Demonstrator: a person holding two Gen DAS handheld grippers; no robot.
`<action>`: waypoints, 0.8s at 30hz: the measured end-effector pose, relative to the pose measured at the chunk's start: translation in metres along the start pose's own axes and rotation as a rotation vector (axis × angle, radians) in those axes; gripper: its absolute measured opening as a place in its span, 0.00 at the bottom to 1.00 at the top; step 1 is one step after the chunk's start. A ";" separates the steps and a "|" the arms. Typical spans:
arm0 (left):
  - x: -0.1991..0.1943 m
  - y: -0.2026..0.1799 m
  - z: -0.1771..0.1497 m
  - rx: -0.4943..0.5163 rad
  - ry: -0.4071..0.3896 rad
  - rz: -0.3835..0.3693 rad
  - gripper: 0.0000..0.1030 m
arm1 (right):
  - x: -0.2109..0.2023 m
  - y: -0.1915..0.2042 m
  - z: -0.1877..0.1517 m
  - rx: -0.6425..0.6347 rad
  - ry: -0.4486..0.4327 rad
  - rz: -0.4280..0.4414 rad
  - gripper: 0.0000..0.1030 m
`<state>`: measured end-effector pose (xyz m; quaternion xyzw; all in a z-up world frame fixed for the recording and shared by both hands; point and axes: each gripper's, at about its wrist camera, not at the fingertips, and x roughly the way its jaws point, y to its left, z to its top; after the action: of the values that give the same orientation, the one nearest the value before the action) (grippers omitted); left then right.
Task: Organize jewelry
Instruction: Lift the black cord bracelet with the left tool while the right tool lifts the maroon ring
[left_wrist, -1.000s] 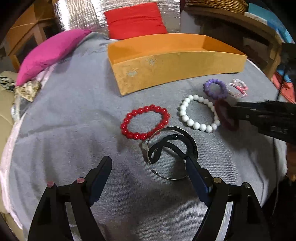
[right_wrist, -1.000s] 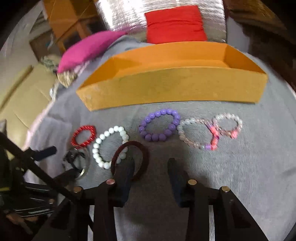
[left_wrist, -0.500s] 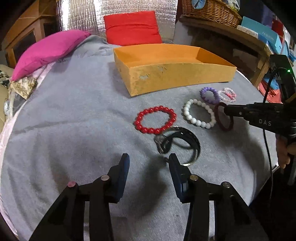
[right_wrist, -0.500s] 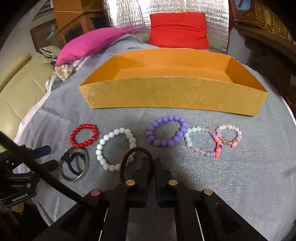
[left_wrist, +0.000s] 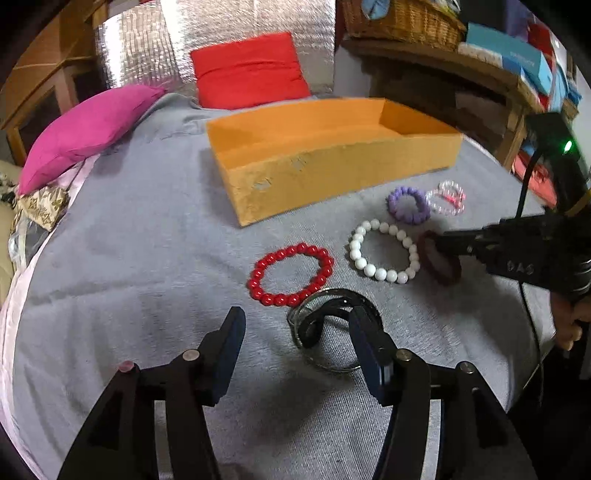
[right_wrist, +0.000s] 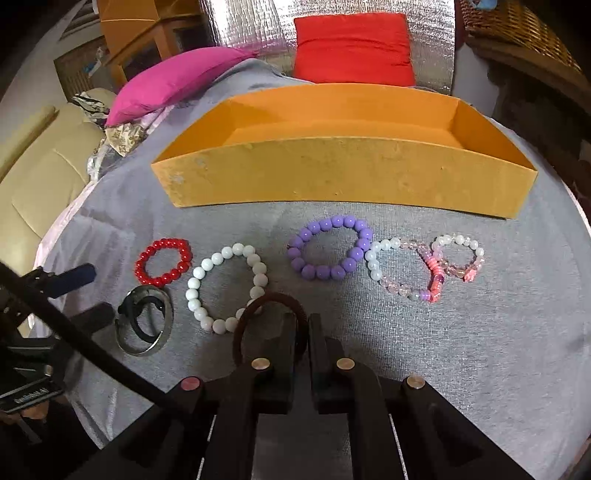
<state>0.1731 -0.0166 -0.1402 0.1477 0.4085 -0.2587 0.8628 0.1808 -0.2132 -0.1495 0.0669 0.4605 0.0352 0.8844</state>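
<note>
An empty orange box (right_wrist: 343, 173) stands at the back of the grey cloth; it also shows in the left wrist view (left_wrist: 332, 162). In front lie a red bead bracelet (left_wrist: 290, 273), white bead bracelet (left_wrist: 384, 251), purple bead bracelet (right_wrist: 330, 247), two pink-clear bracelets (right_wrist: 424, 266), and a silver-and-black bangle (left_wrist: 332, 328). My right gripper (right_wrist: 303, 325) is shut on a dark maroon hair band (right_wrist: 271, 306), which also shows in the left wrist view (left_wrist: 439, 258). My left gripper (left_wrist: 295, 332) is open, its right finger (left_wrist: 365, 332) over the bangle.
A magenta cushion (left_wrist: 85, 129) and a red cushion (left_wrist: 251, 70) lie behind the box. A wicker basket (left_wrist: 402, 18) and boxes sit on a wooden shelf at the right. A cream sofa (right_wrist: 40, 173) is left of the cloth.
My right gripper closed on the maroon hair band. My left gripper narrowed, then opened again and moved forward over the silver-and-black bangle.
</note>
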 end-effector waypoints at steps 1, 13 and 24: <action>0.003 -0.001 -0.001 0.009 0.009 -0.003 0.57 | 0.000 0.000 0.000 0.001 -0.001 0.005 0.06; 0.017 0.001 0.004 -0.019 0.056 -0.129 0.03 | 0.006 -0.003 0.002 0.022 0.001 0.021 0.06; -0.019 0.039 0.016 -0.173 -0.112 -0.214 0.02 | -0.003 -0.010 0.002 0.057 -0.028 0.039 0.06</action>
<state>0.1949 0.0140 -0.1133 0.0136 0.3938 -0.3209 0.8612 0.1809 -0.2235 -0.1470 0.1017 0.4474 0.0382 0.8877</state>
